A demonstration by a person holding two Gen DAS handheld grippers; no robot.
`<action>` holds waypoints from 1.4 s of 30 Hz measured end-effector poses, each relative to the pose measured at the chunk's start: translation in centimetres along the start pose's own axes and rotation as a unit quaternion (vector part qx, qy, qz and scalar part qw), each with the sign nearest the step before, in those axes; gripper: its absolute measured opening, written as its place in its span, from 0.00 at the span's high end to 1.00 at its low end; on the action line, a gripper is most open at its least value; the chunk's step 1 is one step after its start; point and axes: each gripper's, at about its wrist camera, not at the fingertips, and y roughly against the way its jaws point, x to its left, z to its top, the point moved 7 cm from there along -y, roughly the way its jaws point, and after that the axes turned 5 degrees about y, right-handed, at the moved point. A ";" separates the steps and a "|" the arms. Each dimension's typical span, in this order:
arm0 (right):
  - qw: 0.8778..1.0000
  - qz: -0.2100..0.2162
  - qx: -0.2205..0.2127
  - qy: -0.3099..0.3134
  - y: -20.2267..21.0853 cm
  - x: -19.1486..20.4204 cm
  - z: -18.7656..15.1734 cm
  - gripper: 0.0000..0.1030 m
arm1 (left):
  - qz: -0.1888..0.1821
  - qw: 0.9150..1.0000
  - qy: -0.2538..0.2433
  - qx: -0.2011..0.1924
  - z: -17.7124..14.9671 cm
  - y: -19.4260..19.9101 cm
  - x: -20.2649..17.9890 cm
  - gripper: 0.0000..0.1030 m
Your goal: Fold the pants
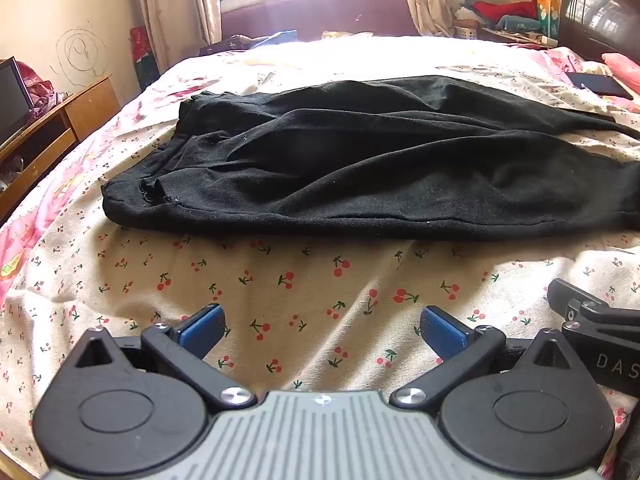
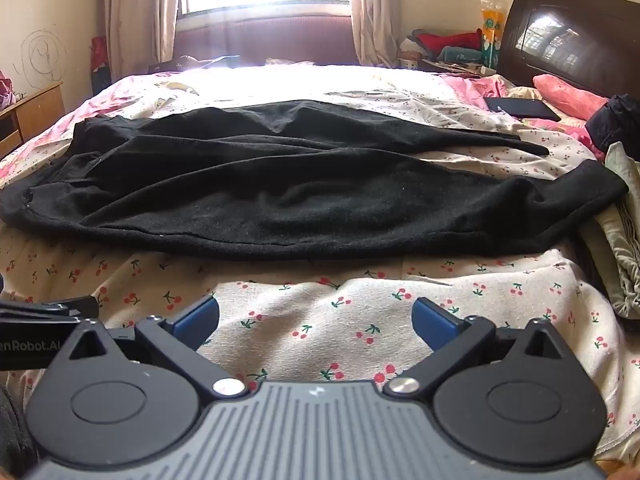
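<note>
Pants: a pair of black, soft knit pants [image 1: 360,160] lies crosswise on the bed, waist end to the left, legs running right; the cloth is rumpled into long shallow folds, with a stitched seam along the near edge.
Leg ends: in the right wrist view the two legs part toward the right, the nearer one ending in a wide cuff [image 2: 592,188] near the bed's right edge.
Bedsheet: a cream cotton sheet printed with small red cherries [image 1: 280,276], creased, covers the bed; a pink patterned strip runs along its left side.
Left tongs: the black-armed left tongs with blue ribbed pads [image 1: 322,330] are spread wide and pinch nothing, hovering over bare sheet on the near side of the pants.
Right tongs: the matching right tongs [image 2: 316,320] are likewise spread wide with nothing between them, near the pants' near edge but apart from it.
Far right: a flat dark rectangular case [image 2: 520,109] lies on the sheet beside a glossy dark wooden headboard [image 2: 568,36].
</note>
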 end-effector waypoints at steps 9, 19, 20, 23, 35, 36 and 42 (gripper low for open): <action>1.000 -0.002 0.002 -0.001 -0.2 -0.1 0.0 0.02 | -0.003 1.000 -0.002 0.007 -0.9 -0.6 -0.2 0.00; 1.000 -0.003 0.008 -0.001 -0.4 -0.1 -0.1 0.02 | -0.008 1.000 0.003 0.011 -0.4 -0.5 -0.1 0.00; 1.000 -0.002 0.008 0.000 -0.4 -0.1 -0.1 0.02 | -0.009 1.000 0.003 0.011 -0.4 -0.5 -0.1 0.00; 1.000 -0.003 0.007 0.000 -0.4 -0.1 -0.2 0.02 | -0.009 1.000 0.003 0.011 -0.4 -0.5 -0.2 0.00; 1.000 -0.002 0.008 -0.001 -0.3 -0.1 -0.1 0.02 | -0.012 1.000 0.008 0.015 -0.4 -0.8 -0.2 0.00; 1.000 -0.002 0.009 -0.001 -0.3 -0.1 -0.1 0.02 | -0.012 1.000 0.008 0.015 -0.5 -0.8 -0.2 0.00; 1.000 -0.001 0.012 -0.003 -0.4 -0.2 -0.1 0.02 | -0.014 1.000 0.008 0.015 -0.5 -0.8 -0.2 0.00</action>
